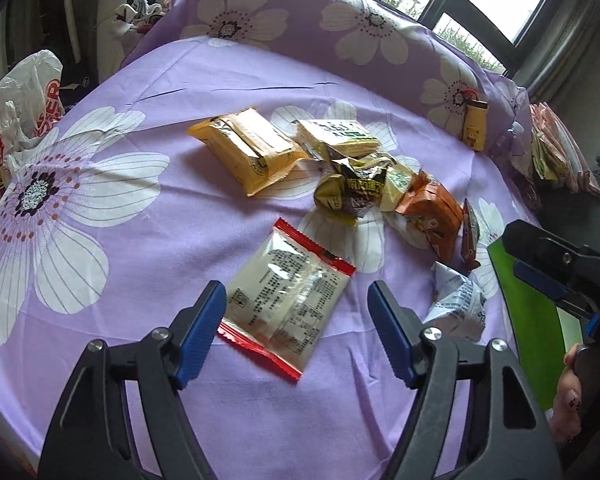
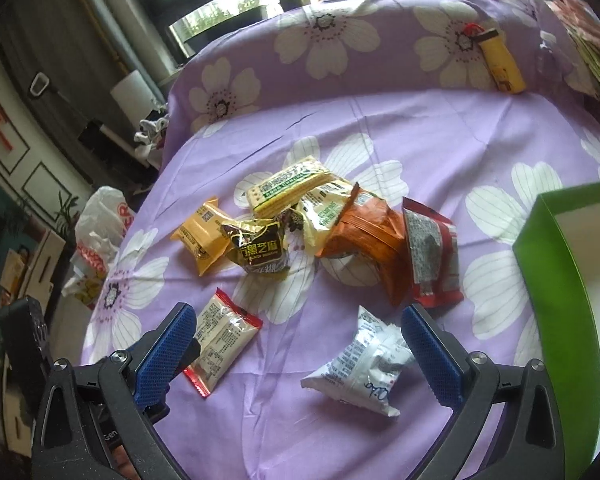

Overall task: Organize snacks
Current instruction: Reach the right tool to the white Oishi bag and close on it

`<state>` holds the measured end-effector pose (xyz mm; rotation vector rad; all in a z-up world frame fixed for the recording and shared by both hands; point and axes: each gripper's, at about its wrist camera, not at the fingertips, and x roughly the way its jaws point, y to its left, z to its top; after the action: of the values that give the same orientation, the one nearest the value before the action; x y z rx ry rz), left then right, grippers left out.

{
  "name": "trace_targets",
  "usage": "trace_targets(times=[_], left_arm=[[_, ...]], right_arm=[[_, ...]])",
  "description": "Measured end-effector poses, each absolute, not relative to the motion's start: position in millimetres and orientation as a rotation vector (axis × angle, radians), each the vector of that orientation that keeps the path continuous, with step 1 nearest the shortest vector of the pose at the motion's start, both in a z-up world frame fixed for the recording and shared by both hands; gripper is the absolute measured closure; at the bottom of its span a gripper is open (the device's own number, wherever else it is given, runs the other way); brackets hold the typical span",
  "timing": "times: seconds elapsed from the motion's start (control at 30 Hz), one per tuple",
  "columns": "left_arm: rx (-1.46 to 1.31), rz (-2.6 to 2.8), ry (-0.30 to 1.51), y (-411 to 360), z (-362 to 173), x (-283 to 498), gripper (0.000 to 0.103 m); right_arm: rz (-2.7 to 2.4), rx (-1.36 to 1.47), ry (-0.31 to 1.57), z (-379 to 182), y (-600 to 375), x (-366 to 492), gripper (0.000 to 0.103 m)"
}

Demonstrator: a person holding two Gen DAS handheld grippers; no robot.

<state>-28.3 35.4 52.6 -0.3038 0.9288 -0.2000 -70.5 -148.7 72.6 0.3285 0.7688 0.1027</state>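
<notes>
Light, crinkly packets on the table, both sets of fingers apart and empty

Your left gripper (image 1: 296, 332) straddles the red-edged clear packet (image 1: 290, 300) without pinching: flat, slippery film, so take it across its middle. Right gripper (image 2: 300, 354), wide, frames the puffy white packet (image 2: 360, 364); squeeze gently, green box (image 2: 556, 280) beside.

My left gripper (image 1: 296, 330) hovered above the purple cloth (image 1: 148, 240), jaws apart, gripping nothing; my right gripper (image 2: 298, 354) likewise.
</notes>
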Motion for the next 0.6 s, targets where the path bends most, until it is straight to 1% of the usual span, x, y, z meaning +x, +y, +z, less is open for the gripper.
trace_targets(times=[0.1, 0.17, 0.2, 0.3, 0.33, 0.37, 0.43, 0.6], left_arm=[[-0.32, -0.307, 0.934, 17, 55, -33, 0.034], [-0.332, -0.384, 0.953, 4, 54, -36, 0.035], [-0.336, -0.422, 0.965, -4, 52, -36, 0.035], [-0.337, -0.484, 0.998, -28, 45, -35, 0.039], [-0.334, -0.497, 1.007, -34, 43, -34, 0.041], [-0.332, -0.509, 1.016, -39, 40, -33, 0.042], [-0.336, -0.538, 1.031, -49, 37, -31, 0.044], [-0.373, -0.592, 1.055, -58, 31, -24, 0.045]], right_arm=[[0.062, 0.427, 0.785, 64, -173, -82, 0.007], [0.039, 0.436, 0.806, 57, -183, -87, 0.013], [0.04, 0.445, 0.812, 53, -189, -87, 0.014], [0.091, 0.553, 0.875, 32, -202, -79, 0.028], [0.1, 0.582, 0.898, 26, -204, -76, 0.035], [0.106, 0.604, 0.916, 21, -206, -73, 0.038], [0.123, 0.632, 0.925, 15, -206, -69, 0.039], [0.183, 0.702, 0.946, 3, -204, -64, 0.039]])
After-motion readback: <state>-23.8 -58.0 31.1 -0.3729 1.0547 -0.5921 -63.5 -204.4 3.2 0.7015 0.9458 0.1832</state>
